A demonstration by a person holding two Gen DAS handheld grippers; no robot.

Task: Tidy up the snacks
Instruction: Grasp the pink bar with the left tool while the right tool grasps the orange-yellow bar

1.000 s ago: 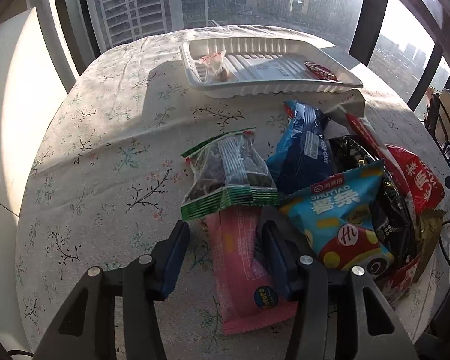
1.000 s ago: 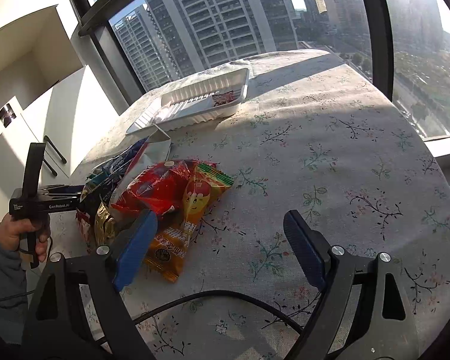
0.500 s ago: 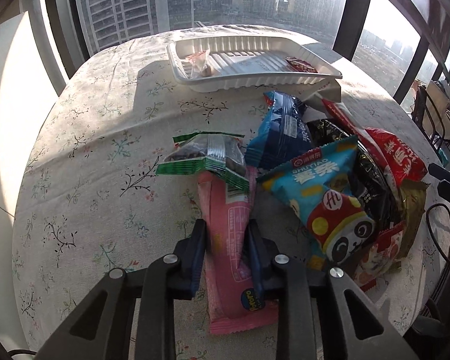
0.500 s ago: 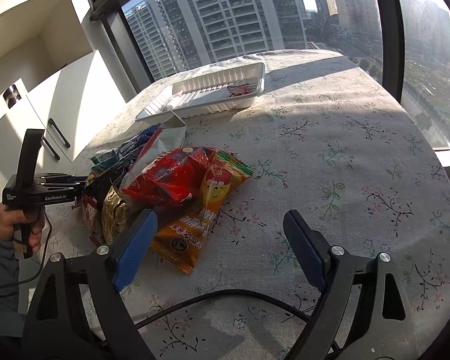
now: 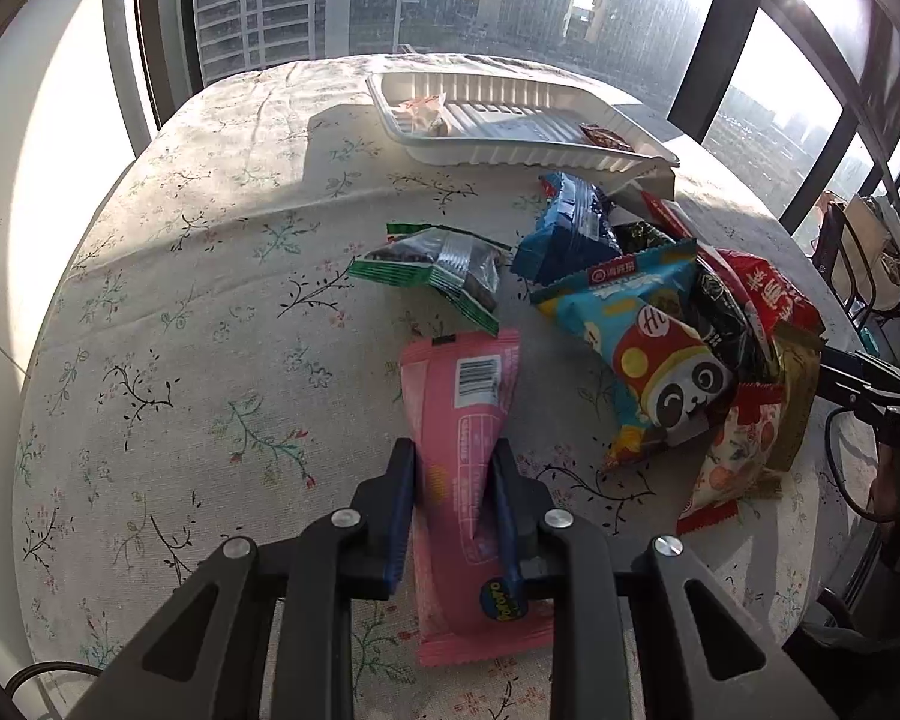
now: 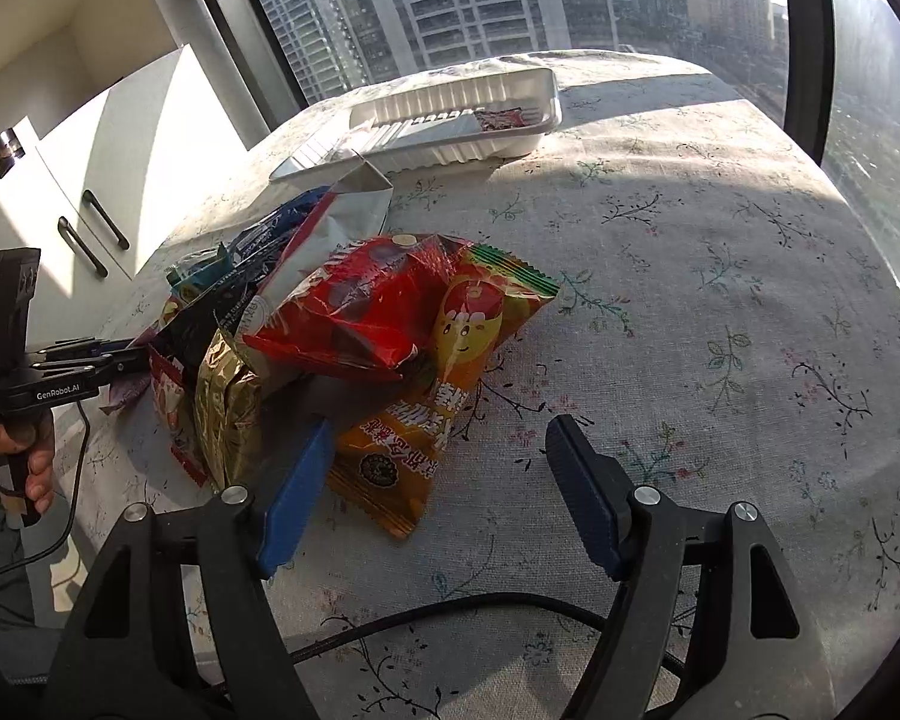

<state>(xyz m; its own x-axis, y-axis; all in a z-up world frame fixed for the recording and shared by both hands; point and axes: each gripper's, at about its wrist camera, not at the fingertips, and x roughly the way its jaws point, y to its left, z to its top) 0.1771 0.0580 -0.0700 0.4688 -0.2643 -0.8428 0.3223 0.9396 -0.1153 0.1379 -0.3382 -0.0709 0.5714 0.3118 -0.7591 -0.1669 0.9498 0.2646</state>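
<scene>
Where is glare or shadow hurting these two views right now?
Left wrist view: sun flare blows out the top right corner; the pink packet in the left gripper and the white tray read clearly. Right wrist view: a broad shadow crosses the tablecloth; the snack pile stays legible, edges bend from fisheye.

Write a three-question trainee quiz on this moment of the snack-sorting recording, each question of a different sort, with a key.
1. True or false: the left gripper is shut on the pink packet.
2. Multiple choice: the right gripper is A) open, holding nothing; B) shut on the orange packet; C) inside the white tray.
3. Fill in: the panda on the blue packet wears a ____ hat.

Key: 1 true; 2 A; 3 red.
</scene>
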